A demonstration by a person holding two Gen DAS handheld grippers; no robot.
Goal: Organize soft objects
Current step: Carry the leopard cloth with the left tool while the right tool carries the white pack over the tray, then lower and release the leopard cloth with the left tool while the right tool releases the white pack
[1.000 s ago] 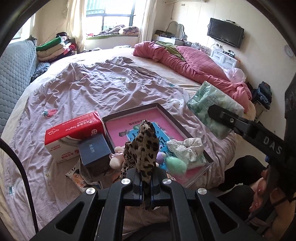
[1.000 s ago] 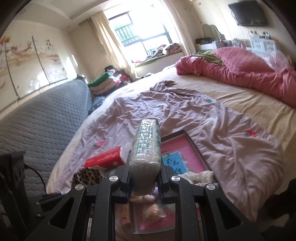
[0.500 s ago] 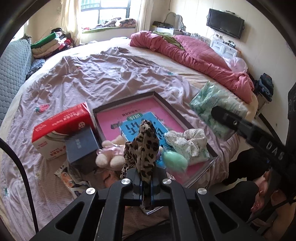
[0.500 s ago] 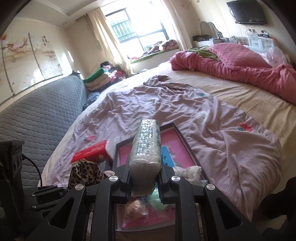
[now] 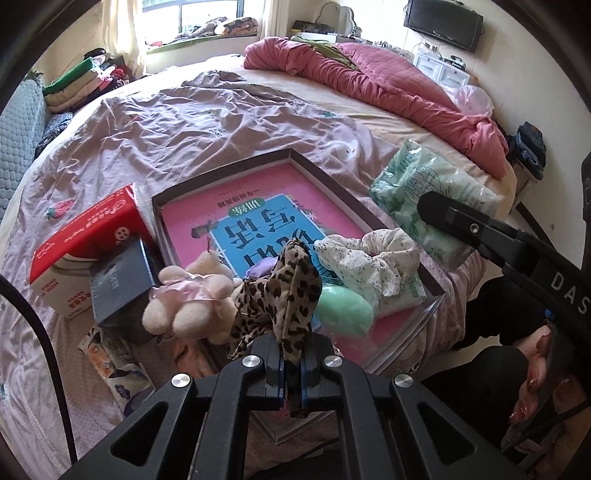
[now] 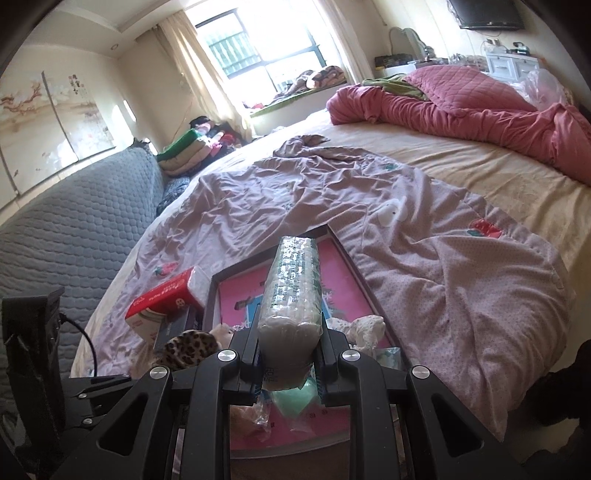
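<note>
A wide bed [image 5: 229, 122] under a wrinkled mauve quilt is carrying a shallow dark-rimmed tray [image 5: 334, 184] with a pink and blue liner. Over it, the right claw [image 6: 290, 363] is squeezing a plastic-wrapped pale green tissue pack [image 6: 293, 284]. Just beside it, the left claw [image 5: 291, 373] is pinching a leopard-print fabric scrunchie [image 5: 291, 295] tight.

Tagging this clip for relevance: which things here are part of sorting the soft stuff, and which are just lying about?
Part of the job:
- leopard scrunchie, in left claw
- tissue pack, in right claw
- floral scrunchie
- plush toy
- tray

Lying about:
- red box
- dark box
- pink quilt
- television
</note>
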